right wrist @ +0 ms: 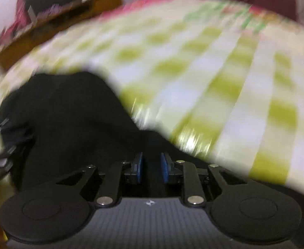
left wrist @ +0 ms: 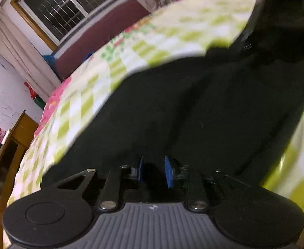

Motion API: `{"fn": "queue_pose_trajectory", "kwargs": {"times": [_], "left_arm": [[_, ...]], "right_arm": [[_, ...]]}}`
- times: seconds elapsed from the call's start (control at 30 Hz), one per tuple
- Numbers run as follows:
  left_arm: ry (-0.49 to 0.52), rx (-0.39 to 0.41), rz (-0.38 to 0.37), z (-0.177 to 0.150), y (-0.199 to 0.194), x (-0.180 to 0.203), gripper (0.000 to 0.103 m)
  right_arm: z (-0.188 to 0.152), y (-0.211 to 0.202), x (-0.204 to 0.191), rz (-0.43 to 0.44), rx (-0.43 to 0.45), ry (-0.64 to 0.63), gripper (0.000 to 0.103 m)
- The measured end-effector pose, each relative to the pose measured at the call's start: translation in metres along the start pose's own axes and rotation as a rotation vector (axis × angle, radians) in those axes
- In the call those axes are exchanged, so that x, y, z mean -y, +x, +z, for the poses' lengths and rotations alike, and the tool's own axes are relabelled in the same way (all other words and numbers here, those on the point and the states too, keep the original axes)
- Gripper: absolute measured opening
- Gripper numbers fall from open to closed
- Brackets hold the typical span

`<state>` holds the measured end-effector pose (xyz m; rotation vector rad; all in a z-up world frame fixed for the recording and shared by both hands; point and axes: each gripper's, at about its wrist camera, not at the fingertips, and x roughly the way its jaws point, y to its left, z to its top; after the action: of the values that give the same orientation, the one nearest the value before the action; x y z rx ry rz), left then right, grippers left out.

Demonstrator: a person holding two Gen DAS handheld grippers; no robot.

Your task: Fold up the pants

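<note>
Left wrist: black pants (left wrist: 193, 108) (rumpled) on checkered bedspread (left wrist: 172, 31).

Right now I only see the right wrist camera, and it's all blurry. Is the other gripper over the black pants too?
Observer: Yes. The left gripper is over the black pants, with its blue pads a little apart.
Operator: Is there a window anywhere?
Observer: Yes, a barred window, dark outside, past the far side of the checked bedspread.
Operator: What's next to it?
Observer: A pale curtain hangs beside it.
</note>
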<state>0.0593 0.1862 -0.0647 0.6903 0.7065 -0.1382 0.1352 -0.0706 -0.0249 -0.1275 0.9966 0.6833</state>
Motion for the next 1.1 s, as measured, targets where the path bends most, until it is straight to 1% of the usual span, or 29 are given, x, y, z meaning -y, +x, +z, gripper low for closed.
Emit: {"fn": "queue_pose_trajectory", "kwargs": {"times": [0.07, 0.13, 0.2, 0.27, 0.3, 0.33, 0.37, 0.4, 0.43, 0.5, 0.53, 0.6, 0.63, 0.73, 0.77, 0.8, 0.87, 0.9, 0.93, 0.97, 1.03, 1.1], "left_arm": [[0.032, -0.024, 0.018, -0.005, -0.006, 0.006, 0.037], [0.037, -0.061, 0.019, -0.007, -0.008, 0.006, 0.037], [0.045, -0.087, 0.016, -0.008, -0.008, 0.005, 0.037], [0.033, -0.089, 0.015, -0.007, -0.010, 0.003, 0.037], [0.013, -0.090, 0.011, -0.005, -0.010, 0.001, 0.037], [0.001, -0.090, 0.007, -0.002, -0.007, 0.000, 0.037], [-0.010, -0.091, 0.002, -0.001, -0.005, -0.001, 0.037], [-0.015, -0.092, 0.000, -0.003, -0.001, 0.000, 0.037], [-0.019, -0.090, 0.001, -0.005, -0.001, 0.001, 0.037], [-0.015, -0.088, 0.011, -0.006, -0.002, 0.006, 0.037], [-0.014, -0.090, 0.012, -0.007, -0.006, 0.005, 0.037], [-0.022, -0.091, 0.008, -0.008, -0.006, 0.004, 0.037], [-0.025, -0.090, 0.005, -0.008, -0.006, 0.003, 0.038], [-0.027, -0.089, -0.005, -0.009, -0.003, -0.001, 0.038], [-0.022, -0.088, -0.006, -0.010, -0.002, -0.001, 0.038], [-0.017, -0.086, -0.005, -0.010, -0.002, -0.002, 0.038], [-0.014, -0.084, -0.002, -0.010, -0.001, -0.001, 0.037], [-0.015, -0.084, 0.001, -0.010, -0.001, 0.000, 0.037], [-0.016, -0.083, 0.004, -0.011, -0.001, 0.000, 0.037], [-0.018, -0.083, 0.006, -0.011, -0.001, 0.001, 0.037], [-0.016, -0.080, 0.013, -0.011, -0.003, 0.003, 0.037], [-0.011, -0.076, 0.017, -0.012, -0.004, 0.004, 0.037]], "right_arm": [[-0.017, -0.010, -0.011, 0.056, -0.016, -0.042, 0.022], [-0.018, -0.017, -0.015, 0.098, -0.032, -0.063, 0.022], [-0.003, -0.023, -0.008, 0.137, -0.032, -0.040, 0.022], [0.013, -0.033, 0.000, 0.193, 0.024, -0.013, 0.021], [0.025, -0.035, 0.004, 0.206, 0.063, -0.012, 0.023], [0.038, -0.034, 0.010, 0.218, 0.099, -0.007, 0.032], [0.051, -0.028, 0.018, 0.229, 0.125, 0.008, 0.038], [0.065, -0.018, 0.027, 0.258, 0.151, 0.026, 0.045], [0.075, -0.006, 0.035, 0.292, 0.154, 0.042, 0.045], [0.092, 0.029, 0.050, 0.373, 0.094, 0.114, 0.046], [0.095, 0.048, 0.058, 0.432, 0.040, 0.171, 0.045], [0.092, 0.069, 0.061, 0.551, -0.039, 0.235, 0.045], [0.088, 0.069, 0.054, 0.589, -0.056, 0.223, 0.046], [0.079, 0.048, 0.033, 0.642, -0.054, 0.173, 0.046], [0.077, 0.041, 0.027, 0.654, -0.050, 0.155, 0.046], [0.077, 0.031, 0.017, 0.642, -0.042, 0.115, 0.046], [0.072, 0.015, -0.001, 0.594, -0.019, 0.026, 0.046], [0.070, 0.010, -0.011, 0.574, -0.009, -0.019, 0.049], [0.067, 0.008, -0.019, 0.563, -0.008, -0.056, 0.056], [0.063, 0.008, -0.027, 0.558, -0.013, -0.079, 0.059], [0.059, 0.012, -0.043, 0.533, -0.033, -0.133, 0.060], [0.054, 0.008, -0.051, 0.507, -0.022, -0.178, 0.060]]}}
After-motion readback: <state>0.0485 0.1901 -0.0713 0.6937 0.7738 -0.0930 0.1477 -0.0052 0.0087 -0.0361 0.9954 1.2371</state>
